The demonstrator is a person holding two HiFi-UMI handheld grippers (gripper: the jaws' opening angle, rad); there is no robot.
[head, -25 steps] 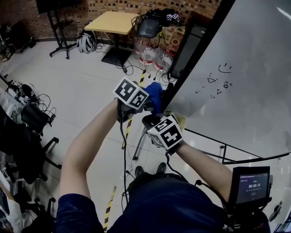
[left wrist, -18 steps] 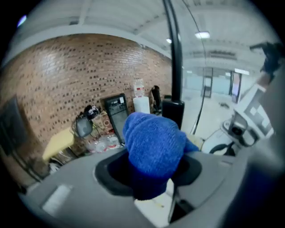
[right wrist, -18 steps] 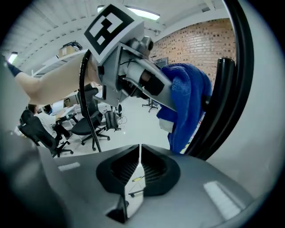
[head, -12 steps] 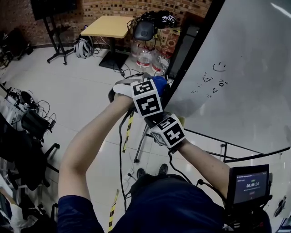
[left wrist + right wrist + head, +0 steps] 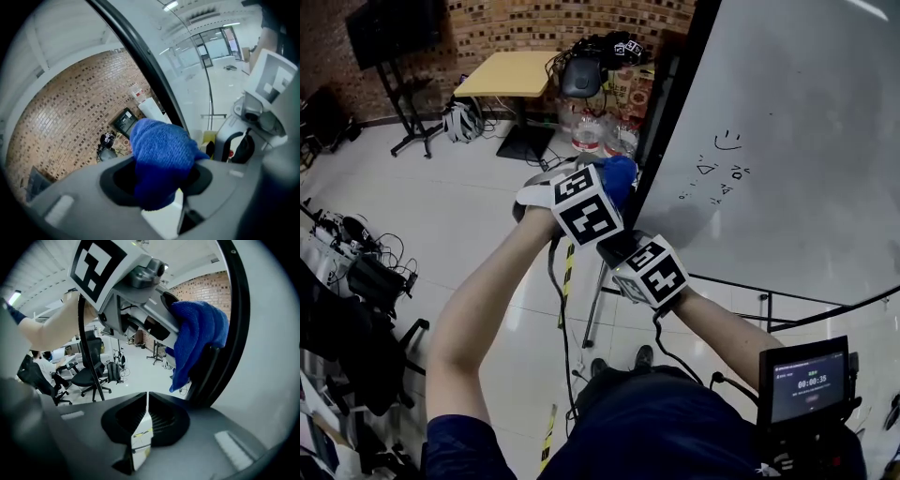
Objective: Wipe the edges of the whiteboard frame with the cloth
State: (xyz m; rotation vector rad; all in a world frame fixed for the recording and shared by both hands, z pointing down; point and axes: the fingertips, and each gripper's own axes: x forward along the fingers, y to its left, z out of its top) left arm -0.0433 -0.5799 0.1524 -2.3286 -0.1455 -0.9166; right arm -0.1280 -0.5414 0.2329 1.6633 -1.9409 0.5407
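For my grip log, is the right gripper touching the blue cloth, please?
Apart. In the right gripper view, floor shows between the shut right gripper and the blue cloth.

I get bright, even indoor light in the head view. The pale floor [image 5: 478,187] shines softly, and the whiteboard [image 5: 787,122] carries a glare streak at the upper right. Both gripper views bend hard at the edges and have black corners. In the left one, ceiling lights [image 5: 171,5] glow at the top and the cloth [image 5: 159,154] is out of focus.
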